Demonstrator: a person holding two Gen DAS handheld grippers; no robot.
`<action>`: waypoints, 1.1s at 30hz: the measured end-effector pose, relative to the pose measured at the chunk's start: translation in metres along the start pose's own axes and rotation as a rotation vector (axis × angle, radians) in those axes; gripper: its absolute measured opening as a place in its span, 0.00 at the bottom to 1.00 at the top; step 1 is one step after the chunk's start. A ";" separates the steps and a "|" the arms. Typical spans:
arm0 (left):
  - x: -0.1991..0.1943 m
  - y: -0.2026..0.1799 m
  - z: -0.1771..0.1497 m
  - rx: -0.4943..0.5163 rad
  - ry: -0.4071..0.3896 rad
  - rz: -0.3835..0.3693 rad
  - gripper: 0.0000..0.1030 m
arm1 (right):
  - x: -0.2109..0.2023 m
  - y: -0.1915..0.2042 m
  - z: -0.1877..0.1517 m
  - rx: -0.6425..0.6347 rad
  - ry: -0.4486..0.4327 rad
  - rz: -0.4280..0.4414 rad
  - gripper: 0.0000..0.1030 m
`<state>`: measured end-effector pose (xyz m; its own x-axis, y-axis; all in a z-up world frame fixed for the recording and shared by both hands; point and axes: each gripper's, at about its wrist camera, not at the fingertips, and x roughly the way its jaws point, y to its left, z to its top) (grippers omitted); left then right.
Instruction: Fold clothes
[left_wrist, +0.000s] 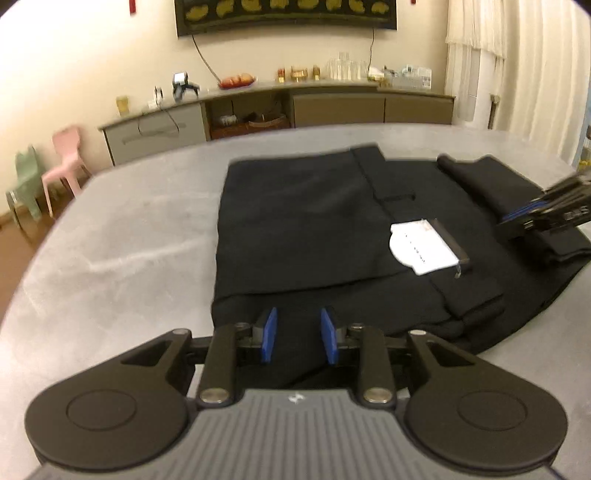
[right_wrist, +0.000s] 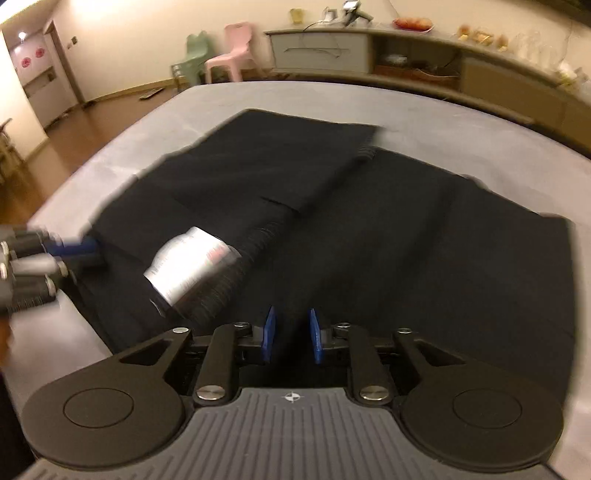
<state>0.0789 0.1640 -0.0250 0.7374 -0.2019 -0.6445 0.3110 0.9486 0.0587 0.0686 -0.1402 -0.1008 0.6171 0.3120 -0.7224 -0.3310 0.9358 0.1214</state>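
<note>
Home dining rm: sideboard (left_wrist: 280, 107), kids' chairs (left_wrist: 66, 162)

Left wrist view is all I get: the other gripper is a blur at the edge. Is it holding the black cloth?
Observer: No. Its own view shows the right gripper with blue pads apart above the black garment, pinching nothing.
Operator: What's beyond the pink chair?
Observer: A door, in the room's far corner.
Operator: And my gripper?
Observer: The left gripper sits at the garment's edge, near the white tag.

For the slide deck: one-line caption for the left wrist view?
Left claw, open, at the near edge of black trousers with white tag on a grey table.
</note>
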 end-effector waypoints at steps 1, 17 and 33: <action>-0.007 0.000 0.003 -0.027 -0.022 -0.013 0.28 | -0.019 -0.011 -0.005 0.023 -0.064 -0.036 0.52; 0.058 -0.161 0.110 -0.109 0.110 -0.311 0.53 | -0.058 -0.082 -0.059 0.166 -0.143 0.034 0.70; 0.119 -0.178 0.136 -0.210 0.185 -0.299 0.01 | -0.025 -0.122 -0.043 0.265 -0.187 0.076 0.75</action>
<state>0.1931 -0.0619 -0.0089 0.5069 -0.4473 -0.7369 0.3518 0.8878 -0.2969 0.0629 -0.2687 -0.1271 0.7261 0.3847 -0.5699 -0.1996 0.9111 0.3607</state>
